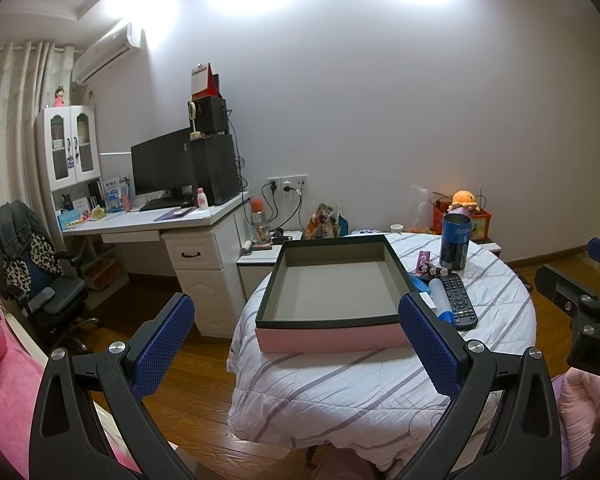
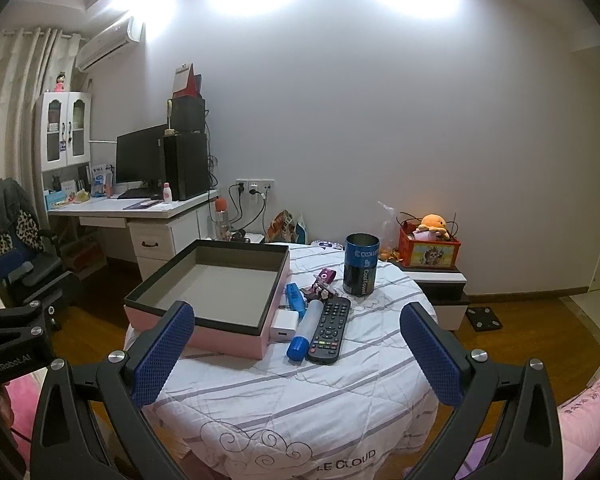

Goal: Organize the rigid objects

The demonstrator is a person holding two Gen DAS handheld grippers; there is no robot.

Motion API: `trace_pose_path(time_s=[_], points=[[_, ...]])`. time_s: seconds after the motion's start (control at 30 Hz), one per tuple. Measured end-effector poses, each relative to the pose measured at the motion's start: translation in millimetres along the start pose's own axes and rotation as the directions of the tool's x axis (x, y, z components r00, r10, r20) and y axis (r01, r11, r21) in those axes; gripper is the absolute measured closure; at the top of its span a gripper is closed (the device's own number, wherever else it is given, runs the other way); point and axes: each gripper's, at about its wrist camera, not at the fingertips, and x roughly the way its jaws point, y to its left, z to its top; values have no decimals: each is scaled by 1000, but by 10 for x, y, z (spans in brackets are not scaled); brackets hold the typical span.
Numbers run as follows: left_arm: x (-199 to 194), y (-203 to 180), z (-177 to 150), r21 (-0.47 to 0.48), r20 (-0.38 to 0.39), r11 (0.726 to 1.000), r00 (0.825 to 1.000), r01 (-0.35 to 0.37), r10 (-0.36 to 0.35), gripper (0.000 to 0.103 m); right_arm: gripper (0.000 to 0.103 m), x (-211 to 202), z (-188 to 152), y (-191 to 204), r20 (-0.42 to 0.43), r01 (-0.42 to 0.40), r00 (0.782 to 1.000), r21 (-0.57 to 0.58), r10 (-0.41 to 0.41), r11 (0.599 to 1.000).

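Note:
An empty pink box with a black rim (image 1: 332, 338) (image 2: 220, 342) sits on a round table under a striped white cloth (image 1: 340, 384) (image 2: 300, 392). To its right lie a black remote (image 1: 458, 300) (image 2: 329, 330), a clear tube with a blue cap (image 2: 306, 330) (image 1: 440, 296), a white charger (image 2: 283, 328), a blue flat item (image 2: 295, 298) and a small purple trinket (image 2: 322, 282). A dark blue can (image 1: 455, 246) (image 2: 360, 264) stands behind them. My left gripper (image 1: 296, 350) is open and empty before the box. My right gripper (image 2: 296, 354) is open and empty before the items.
A white desk with monitor and computer tower (image 1: 188, 216) (image 2: 140, 208) stands at the left, with an office chair (image 1: 40, 276). A red box with an orange plush (image 2: 430, 246) sits on a low cabinet behind the table. Wooden floor (image 2: 540, 332) surrounds the table.

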Motion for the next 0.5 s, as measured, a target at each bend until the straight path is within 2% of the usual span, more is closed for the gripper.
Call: trace_pose_path(time_s=[0.5], points=[[4,-6,-7,1,-2,1000,1000,-2,2,0,0,20,-20,5,-9,-2,1000,-4,2,1000]])
